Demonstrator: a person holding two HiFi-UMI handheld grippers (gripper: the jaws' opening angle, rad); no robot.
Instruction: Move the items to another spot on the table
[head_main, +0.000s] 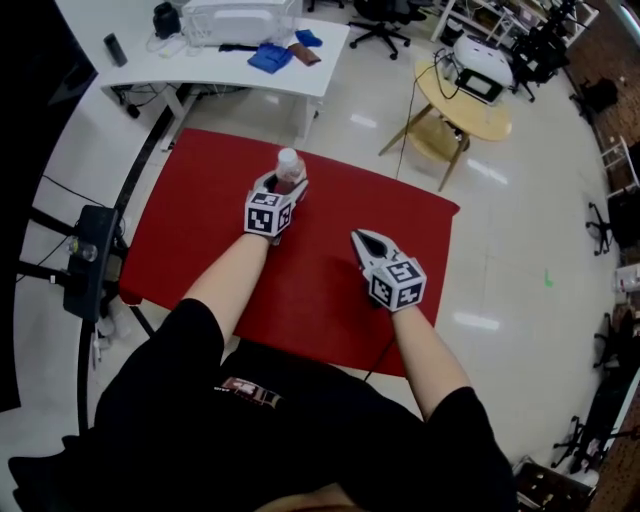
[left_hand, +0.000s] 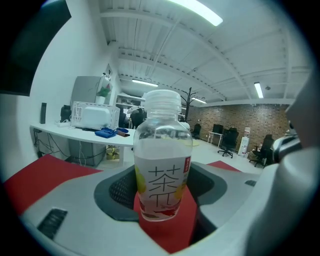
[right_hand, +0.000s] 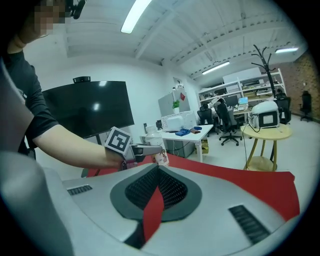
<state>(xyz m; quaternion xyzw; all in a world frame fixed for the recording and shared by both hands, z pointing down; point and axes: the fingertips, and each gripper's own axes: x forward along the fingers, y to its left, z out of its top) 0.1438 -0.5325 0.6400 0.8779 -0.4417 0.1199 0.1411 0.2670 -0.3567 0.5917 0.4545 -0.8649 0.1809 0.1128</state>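
our left tongs (head_main: 283, 188) grip the bottle (left_hand: 161, 165) between their meshed dark pads, forearm stretched straight forward. it's clear plastic with a ribbed white cap, pale liquid inside, upright near the far edge of the red table (head_main: 200, 235). our right tongs (right_hand: 159, 172) are pinched together, tips meeting, nothing in them, arm bent over the table's right side.

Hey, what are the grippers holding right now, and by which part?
The left gripper grips the tea bottle around its lower, labelled body; the right gripper holds nothing.
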